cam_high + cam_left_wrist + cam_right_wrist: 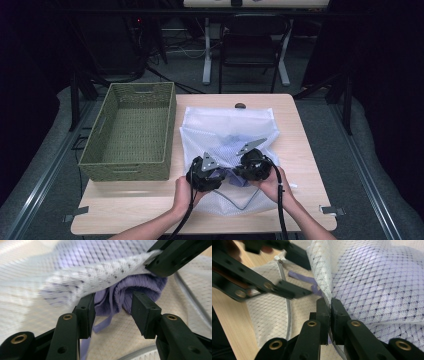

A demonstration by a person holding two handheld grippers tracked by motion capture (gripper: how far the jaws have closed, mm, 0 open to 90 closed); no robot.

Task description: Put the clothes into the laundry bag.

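Pinching the mesh bag (372, 277), right hand-held gripper (329, 302) tilts inward.

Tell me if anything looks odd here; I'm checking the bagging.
A thin strap of the purple garment trails out of the mesh laundry bag opening onto the lower layer. The right gripper pinches the bag's upper edge up.

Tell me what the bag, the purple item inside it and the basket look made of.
Mesh laundry bag: thin white synthetic-looking netting, see-through, with a zipper edge. Purple garment: soft ribbed knit fabric, matte, with a thin strap; fibre unclear. Basket: olive-green woven strands, perhaps paper cord or wicker.
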